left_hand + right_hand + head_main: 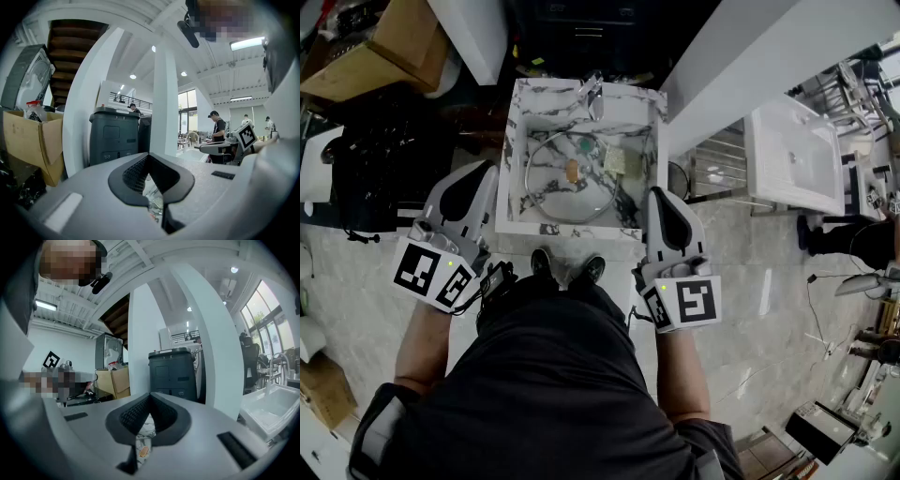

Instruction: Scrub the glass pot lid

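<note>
Round glass pot lid (551, 192): flat in marble-veined sink (508, 141), centre-top, prob. staged for scrub. L hand-held gripper (486, 172), R hand-held gripper (657, 196): closed, empty, flanking sink, pre-start.

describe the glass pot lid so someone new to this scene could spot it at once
Find the square white sink with dark marble veining and a faucet. Flat on its bottom lies the glass lid: a large clear disc with a thin metal rim and a brownish centre knob, far bigger than the pale sponge near its rim.
</note>
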